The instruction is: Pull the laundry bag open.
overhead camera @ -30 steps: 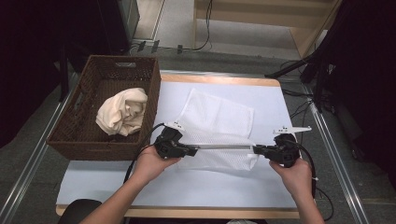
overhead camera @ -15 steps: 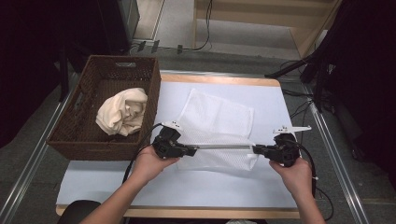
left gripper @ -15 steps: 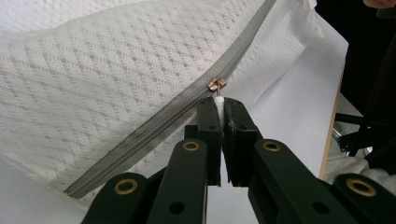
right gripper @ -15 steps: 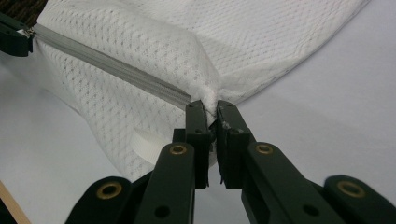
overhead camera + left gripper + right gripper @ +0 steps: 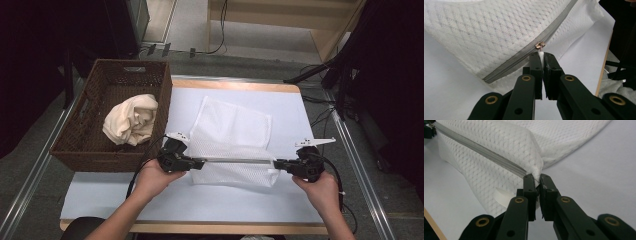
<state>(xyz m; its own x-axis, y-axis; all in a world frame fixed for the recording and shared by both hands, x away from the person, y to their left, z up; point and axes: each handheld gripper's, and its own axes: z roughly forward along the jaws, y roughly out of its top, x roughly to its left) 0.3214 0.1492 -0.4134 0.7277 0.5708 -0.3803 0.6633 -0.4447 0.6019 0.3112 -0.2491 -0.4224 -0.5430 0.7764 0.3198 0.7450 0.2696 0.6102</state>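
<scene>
Your left gripper pinches the white pull tab of the zipper slider, jaws pressed together on it. Your right gripper clamps the mesh bag at the zipper's far end, jaws tight on a bunched corner. The zipper runs taut between them along the bag's near edge. Bare white table lies between the bag and the near edge, with open strips beside each hand. Farther back the bag lies flat, mid-table. The wicker basket holding a cream cloth sits at the table's left edge, just beside your left gripper. The far wooden edge is well apart from the bag.
</scene>
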